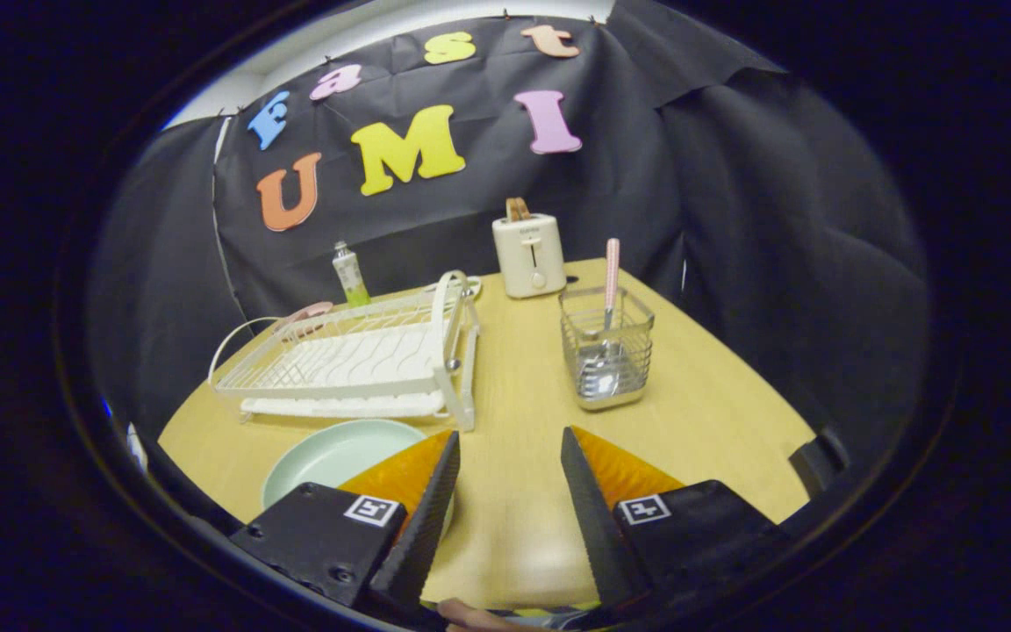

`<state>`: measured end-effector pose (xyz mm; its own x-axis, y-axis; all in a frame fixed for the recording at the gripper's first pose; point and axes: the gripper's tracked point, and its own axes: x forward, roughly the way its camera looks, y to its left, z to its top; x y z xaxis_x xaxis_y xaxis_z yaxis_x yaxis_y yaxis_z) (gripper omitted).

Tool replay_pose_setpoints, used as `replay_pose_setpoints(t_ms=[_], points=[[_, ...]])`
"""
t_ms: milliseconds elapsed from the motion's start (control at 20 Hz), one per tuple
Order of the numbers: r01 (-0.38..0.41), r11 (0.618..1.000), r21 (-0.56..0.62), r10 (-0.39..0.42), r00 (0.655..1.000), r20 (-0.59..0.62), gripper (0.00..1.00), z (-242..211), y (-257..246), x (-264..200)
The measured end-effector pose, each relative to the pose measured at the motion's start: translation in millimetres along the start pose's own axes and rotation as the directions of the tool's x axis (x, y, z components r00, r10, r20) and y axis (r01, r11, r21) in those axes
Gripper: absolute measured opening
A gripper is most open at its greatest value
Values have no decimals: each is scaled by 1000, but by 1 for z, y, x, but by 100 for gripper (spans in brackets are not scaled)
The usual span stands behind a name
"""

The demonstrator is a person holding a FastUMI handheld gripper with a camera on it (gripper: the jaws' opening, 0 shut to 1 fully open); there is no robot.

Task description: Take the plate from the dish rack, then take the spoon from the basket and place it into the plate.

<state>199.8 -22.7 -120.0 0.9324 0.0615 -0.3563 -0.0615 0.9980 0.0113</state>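
spoon (611, 303) upright in basket (608, 360), gripper (510, 452) open

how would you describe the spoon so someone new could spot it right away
On the table, right of the dish rack and in front of the toaster, stands a wire basket. The spoon stands upright in it, its pink handle poking above the rim, beyond the open gripper.
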Motion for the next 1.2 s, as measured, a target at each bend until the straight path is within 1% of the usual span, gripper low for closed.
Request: replay_pose_setpoints(t_ms=[50, 150, 250, 300, 350, 400, 450, 550, 750, 800, 900, 950, 1000, 1050, 1100, 1150, 1200], points=[[28, 999, -30, -26, 998, 49, 80, 13, -12, 1], [91, 993, -72, -82, 989, 126, 95, 32, -32, 6], [112, 991, -74, -99, 981, 164, 98, 47, -45, 15], [101, 992, -79, -86, 981, 175, 100, 52, -47, 20], [101, 991, -87, -83, 979, 186, 100, 59, -52, 26], [74, 994, -85, -53, 973, 224, 100, 71, -52, 36], [59, 996, -69, -41, 971, 237, 100, 79, -54, 44], [25, 998, -56, -12, 976, 218, 100, 88, -56, 68], [34, 997, -71, -19, 978, 210, 100, 110, -67, 116], [17, 999, -47, -7, 979, 202, 100, 112, -66, 127], [32, 999, 7, -33, 986, 163, 100, 112, -75, 145], [45, 999, 29, -50, 984, 169, 100, 117, -80, 150], [42, 998, 37, -48, 982, 182, 100, 123, -81, 153], [41, 999, 25, -45, 982, 185, 98, 124, -81, 158], [34, 999, -4, -33, 984, 173, 83, 124, -80, 163], [15, 999, -35, -10, 990, 138, 67, 114, -77, 169], [16, 1000, -25, -13, 989, 147, 52, 115, -78, 165]])
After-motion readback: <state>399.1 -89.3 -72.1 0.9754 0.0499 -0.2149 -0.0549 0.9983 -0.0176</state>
